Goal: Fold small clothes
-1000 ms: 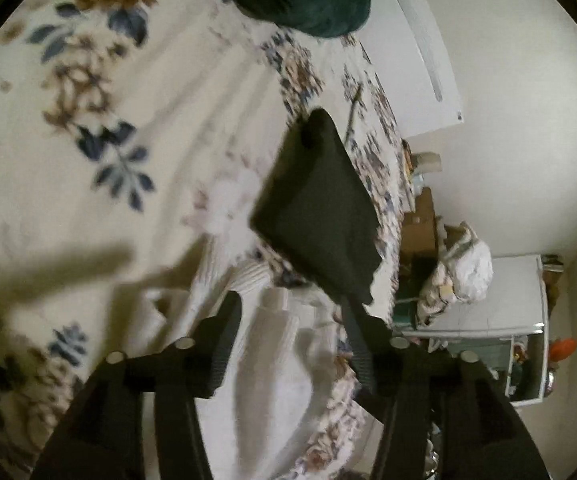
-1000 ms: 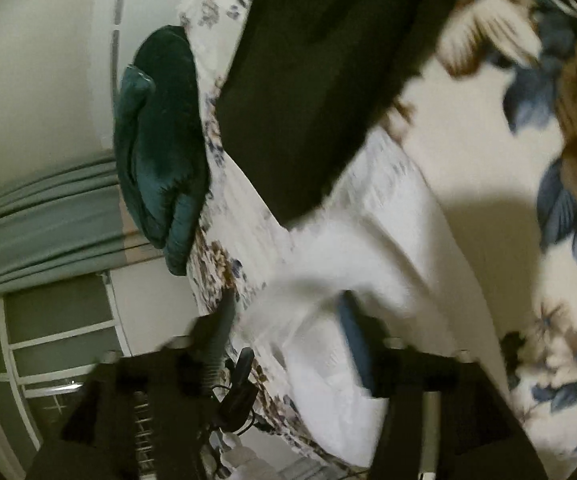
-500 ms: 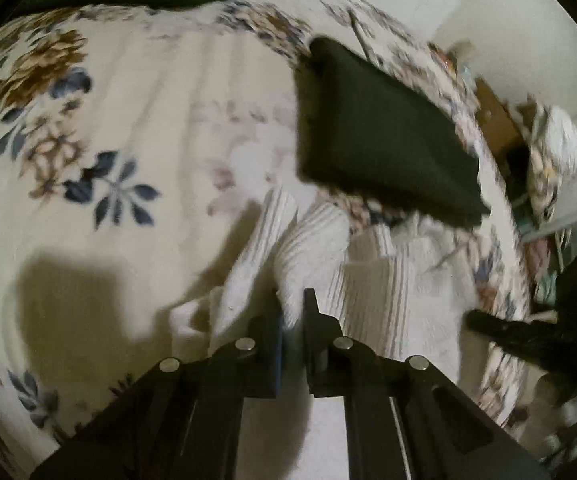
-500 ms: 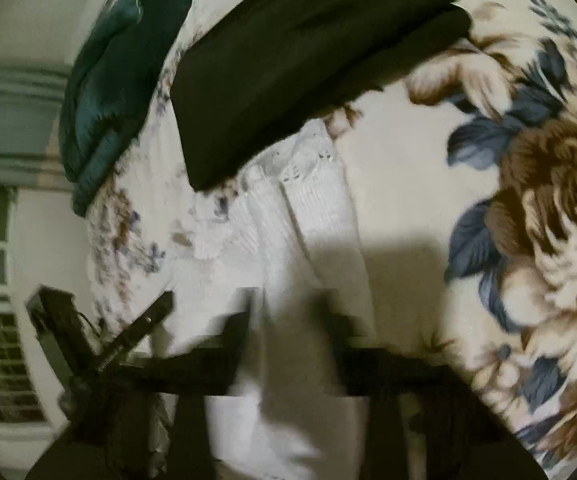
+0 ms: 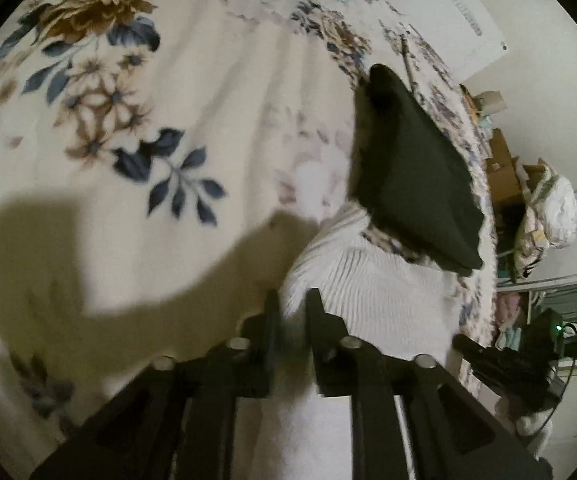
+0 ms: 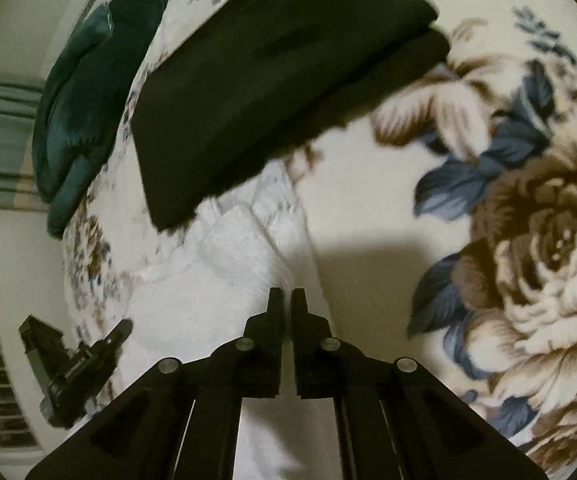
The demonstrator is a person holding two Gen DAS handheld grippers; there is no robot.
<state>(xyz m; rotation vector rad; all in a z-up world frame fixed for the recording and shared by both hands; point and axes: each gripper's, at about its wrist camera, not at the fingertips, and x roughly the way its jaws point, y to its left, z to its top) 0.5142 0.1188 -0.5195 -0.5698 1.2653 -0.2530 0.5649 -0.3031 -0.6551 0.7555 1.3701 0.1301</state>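
- On the floral blanket, the left gripper sits low, its fingers pinching an edge of the white knit garment.
- Beyond lies a folded black garment, overlapping the knit's far end.
- Rightward, the right gripper pinches the knit's opposite edge, jaws nearly together.

knit top on bedspread — folded garment just beyond
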